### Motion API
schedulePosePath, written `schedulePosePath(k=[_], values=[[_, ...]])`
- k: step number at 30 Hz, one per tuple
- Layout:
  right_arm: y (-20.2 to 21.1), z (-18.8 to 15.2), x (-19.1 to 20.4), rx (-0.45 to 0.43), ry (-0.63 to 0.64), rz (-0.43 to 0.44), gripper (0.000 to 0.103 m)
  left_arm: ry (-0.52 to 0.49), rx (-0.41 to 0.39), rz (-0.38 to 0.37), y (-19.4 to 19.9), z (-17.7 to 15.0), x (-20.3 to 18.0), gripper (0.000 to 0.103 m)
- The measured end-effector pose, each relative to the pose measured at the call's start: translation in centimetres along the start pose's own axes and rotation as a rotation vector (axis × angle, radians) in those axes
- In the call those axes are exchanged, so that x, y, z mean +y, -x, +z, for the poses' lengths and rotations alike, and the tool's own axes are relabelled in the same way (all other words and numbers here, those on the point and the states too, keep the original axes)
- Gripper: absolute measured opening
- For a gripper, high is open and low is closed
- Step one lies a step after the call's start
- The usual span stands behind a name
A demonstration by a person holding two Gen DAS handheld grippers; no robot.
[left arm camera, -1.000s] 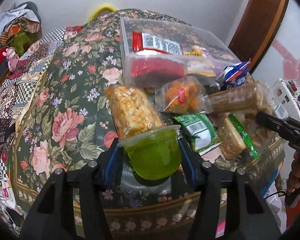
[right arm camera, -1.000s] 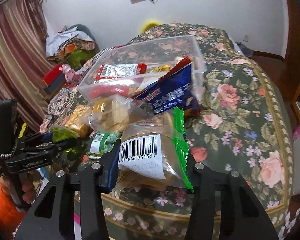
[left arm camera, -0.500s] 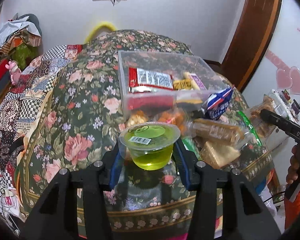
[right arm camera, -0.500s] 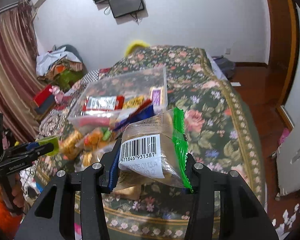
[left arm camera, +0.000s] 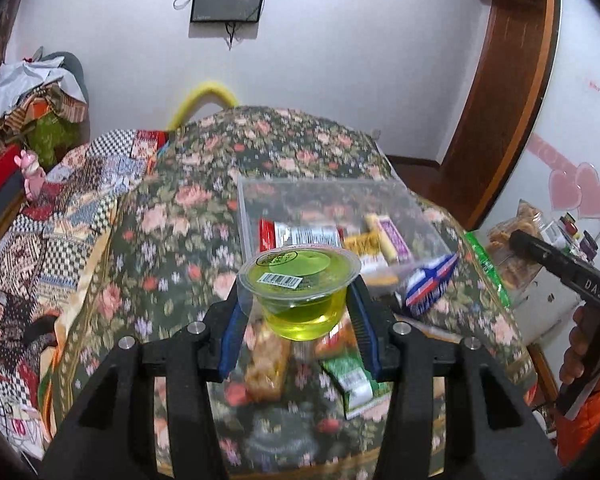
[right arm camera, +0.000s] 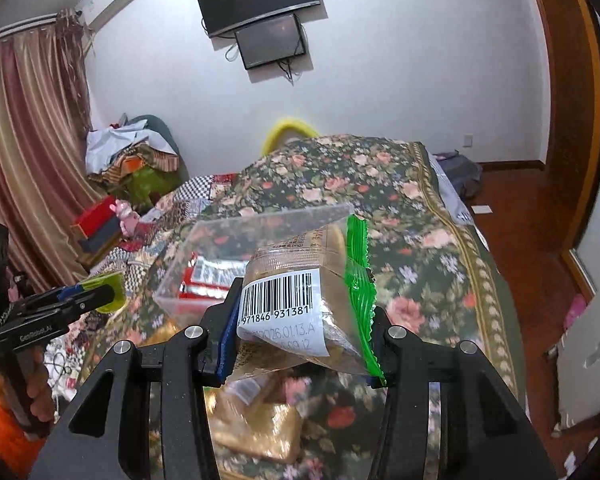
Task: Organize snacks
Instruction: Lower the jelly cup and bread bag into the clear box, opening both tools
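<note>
My left gripper [left arm camera: 298,312] is shut on a green jelly cup [left arm camera: 300,292] and holds it upright, high above the bed. My right gripper [right arm camera: 300,320] is shut on a clear biscuit packet [right arm camera: 300,300] with a green edge and a barcode label, also raised. A clear plastic box [left arm camera: 332,220] with several snacks inside sits on the floral bedspread beyond the cup; it also shows in the right wrist view [right arm camera: 228,248]. Loose snacks lie below: an orange cracker pack [left arm camera: 268,364], a green packet [left arm camera: 352,376] and a blue packet [left arm camera: 430,284].
The floral bedspread [left arm camera: 172,248] covers the bed. A patchwork quilt [left arm camera: 60,220] lies to the left. A white cabinet [left arm camera: 540,288] with jars stands at the right. A wooden door frame [right arm camera: 572,100] and wood floor are right of the bed.
Both grippers have risen well above the bed with their snacks. The jelly cup has turned from tilted to upright. The snack pile now lies far below.
</note>
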State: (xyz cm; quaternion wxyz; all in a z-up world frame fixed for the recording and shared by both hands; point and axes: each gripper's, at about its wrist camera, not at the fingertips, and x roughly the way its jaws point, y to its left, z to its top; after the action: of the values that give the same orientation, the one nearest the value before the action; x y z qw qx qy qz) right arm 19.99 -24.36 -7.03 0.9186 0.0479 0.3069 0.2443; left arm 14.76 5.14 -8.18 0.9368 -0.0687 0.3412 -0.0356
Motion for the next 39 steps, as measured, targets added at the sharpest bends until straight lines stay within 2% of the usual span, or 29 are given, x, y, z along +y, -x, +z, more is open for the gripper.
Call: schedulePosePath(k=[8, 18, 29, 36, 38, 39], values=[[-3.8, 1.5, 0.8, 0.022, 0.011, 0.023, 0.044, -0.002, -0.029, 0.006, -2.3, 2.8, 0.1, 0.048], [-9.0, 2.4, 1.7, 0.094, 0.063, 0.025, 0.044, 0.005, 0.013, 0.007, -7.8, 4.4, -0.4, 0.048], [-12.3, 1.9, 2.1, 0.183, 0.094, 0.031, 0.045, 0.016, 0.056, 0.039, -12.7, 5.5, -0.2, 0.048], [-12.8, 2.0, 1.8, 0.193, 0.087, -0.008, 0.051, 0.043, 0.122, 0.042, -14.7, 5.2, 0.3, 0.049], [-12.7, 2.0, 1.8, 0.192, 0.095, -0.027, 0.064, 0.056, 0.132, 0.02, -14.6, 5.0, 0.5, 0.051], [-12.6, 2.1, 1.8, 0.188, 0.096, -0.034, 0.068, 0.059, 0.128, 0.014, -14.4, 4.9, 0.5, 0.055]])
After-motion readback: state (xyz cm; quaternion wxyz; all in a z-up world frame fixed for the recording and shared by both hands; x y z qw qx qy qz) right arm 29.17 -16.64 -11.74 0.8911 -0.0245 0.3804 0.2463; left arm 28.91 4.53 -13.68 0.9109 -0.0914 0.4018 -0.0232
